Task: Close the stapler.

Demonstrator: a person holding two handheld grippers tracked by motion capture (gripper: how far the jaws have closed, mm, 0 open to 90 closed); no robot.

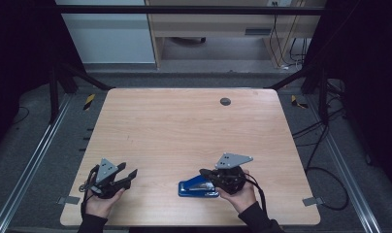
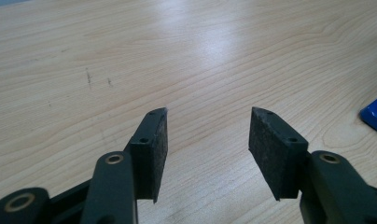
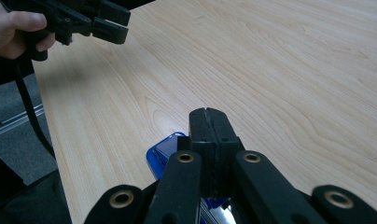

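A blue stapler (image 1: 198, 187) lies flat on the wooden table (image 1: 184, 126) near its front edge, right of centre. My right gripper (image 1: 204, 172) hovers over the stapler's right end with its pads pressed together and nothing between them; in the right gripper view the stapler (image 3: 164, 154) shows just under the shut right gripper (image 3: 208, 112). My left gripper (image 1: 128, 171) rests near the front left, open, pointing right. The left gripper view shows the left gripper (image 2: 208, 112) with its jaws wide apart over bare wood, and the stapler's corner (image 2: 375, 112) at the right edge.
A small dark round grommet (image 1: 225, 101) sits in the table near its far edge. Black frame bars and cables (image 1: 320, 136) surround the table on the floor. In the right gripper view, the left gripper (image 3: 126, 24) and a hand (image 3: 14, 32) show at top left.
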